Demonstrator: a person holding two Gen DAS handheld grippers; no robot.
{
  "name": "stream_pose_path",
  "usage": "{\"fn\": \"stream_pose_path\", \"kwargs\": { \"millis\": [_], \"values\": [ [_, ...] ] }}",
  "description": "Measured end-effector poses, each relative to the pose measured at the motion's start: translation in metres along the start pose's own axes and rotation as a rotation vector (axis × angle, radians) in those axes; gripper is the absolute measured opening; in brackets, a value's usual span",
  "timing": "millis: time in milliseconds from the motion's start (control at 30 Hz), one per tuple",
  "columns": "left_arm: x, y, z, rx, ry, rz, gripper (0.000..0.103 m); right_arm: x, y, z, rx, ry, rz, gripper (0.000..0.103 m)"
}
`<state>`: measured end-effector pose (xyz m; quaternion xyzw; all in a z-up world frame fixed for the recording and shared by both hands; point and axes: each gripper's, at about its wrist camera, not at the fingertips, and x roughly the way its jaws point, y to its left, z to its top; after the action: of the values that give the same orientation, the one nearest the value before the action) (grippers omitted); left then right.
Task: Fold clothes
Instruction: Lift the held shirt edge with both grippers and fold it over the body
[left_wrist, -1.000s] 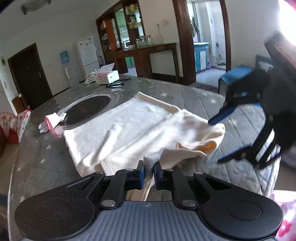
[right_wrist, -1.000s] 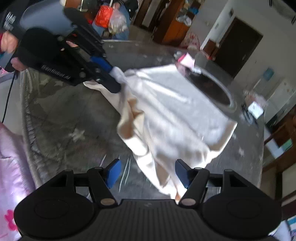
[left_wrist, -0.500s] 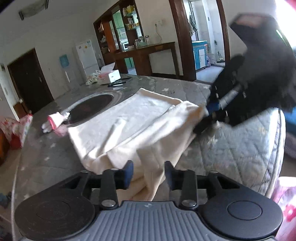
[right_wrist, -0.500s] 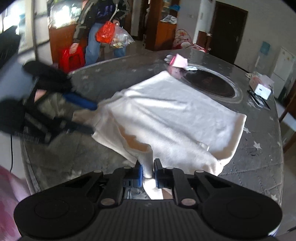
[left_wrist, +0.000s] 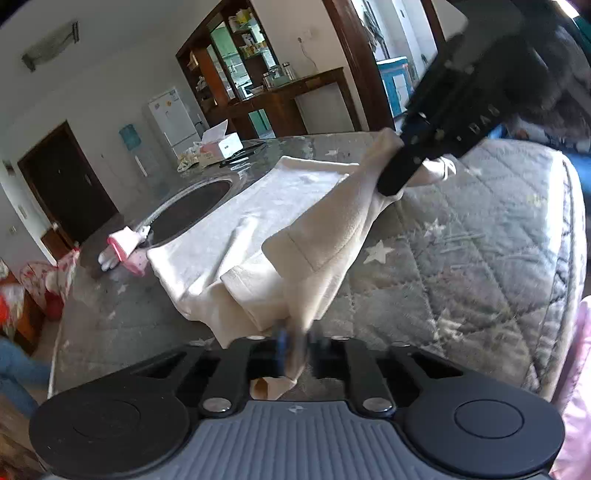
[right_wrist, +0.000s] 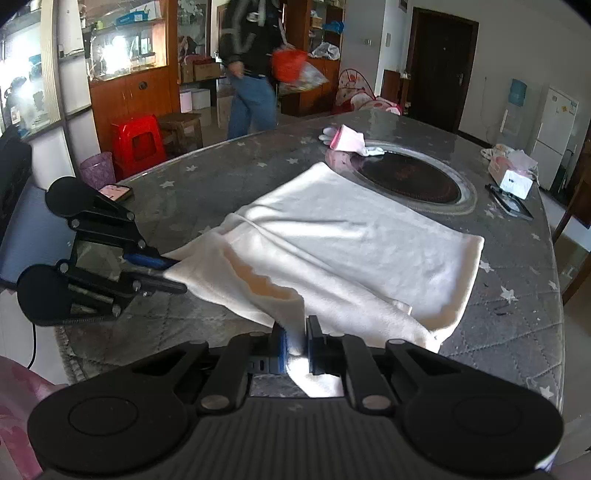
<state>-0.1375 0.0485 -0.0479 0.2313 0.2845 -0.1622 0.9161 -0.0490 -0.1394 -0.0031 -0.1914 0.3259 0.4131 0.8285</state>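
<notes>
A cream-white garment (right_wrist: 354, 236) lies spread on a round grey quilted table (right_wrist: 517, 280); it also shows in the left wrist view (left_wrist: 266, 221). My right gripper (right_wrist: 295, 341) is shut on the garment's near edge. My left gripper (left_wrist: 295, 345) is shut on another part of the near edge, which hangs down between its fingers. In the right wrist view the left gripper (right_wrist: 166, 269) pinches the garment's left corner. In the left wrist view the right gripper (left_wrist: 391, 184) holds a lifted fold above the table.
A dark round inset (right_wrist: 406, 177) sits in the table's middle. Pink and white gloves (right_wrist: 351, 142) lie beside it. A tissue box (right_wrist: 513, 177) and a phone (right_wrist: 511, 201) are at the far right. A person (right_wrist: 251, 74) walks behind the table, near a red stool (right_wrist: 138, 142).
My left gripper, open half a second ago, has shut on the garment's edge. My right gripper, open a second ago, closed on the edge and still holds it, lifted.
</notes>
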Motion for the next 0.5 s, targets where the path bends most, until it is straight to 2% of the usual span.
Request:
{"fn": "stream_pose_path", "kwargs": {
  "millis": [300, 500],
  "values": [
    [-0.047, 0.009, 0.007, -0.082, -0.052, -0.079, 0.005, -0.042, 0.015, -0.001, -0.033, -0.053, 0.035, 0.009],
    [-0.104, 0.0, 0.006, -0.129, -0.071, -0.156, 0.005, -0.09, 0.039, -0.011, -0.043, -0.051, 0.101, 0.009]
  ]
}}
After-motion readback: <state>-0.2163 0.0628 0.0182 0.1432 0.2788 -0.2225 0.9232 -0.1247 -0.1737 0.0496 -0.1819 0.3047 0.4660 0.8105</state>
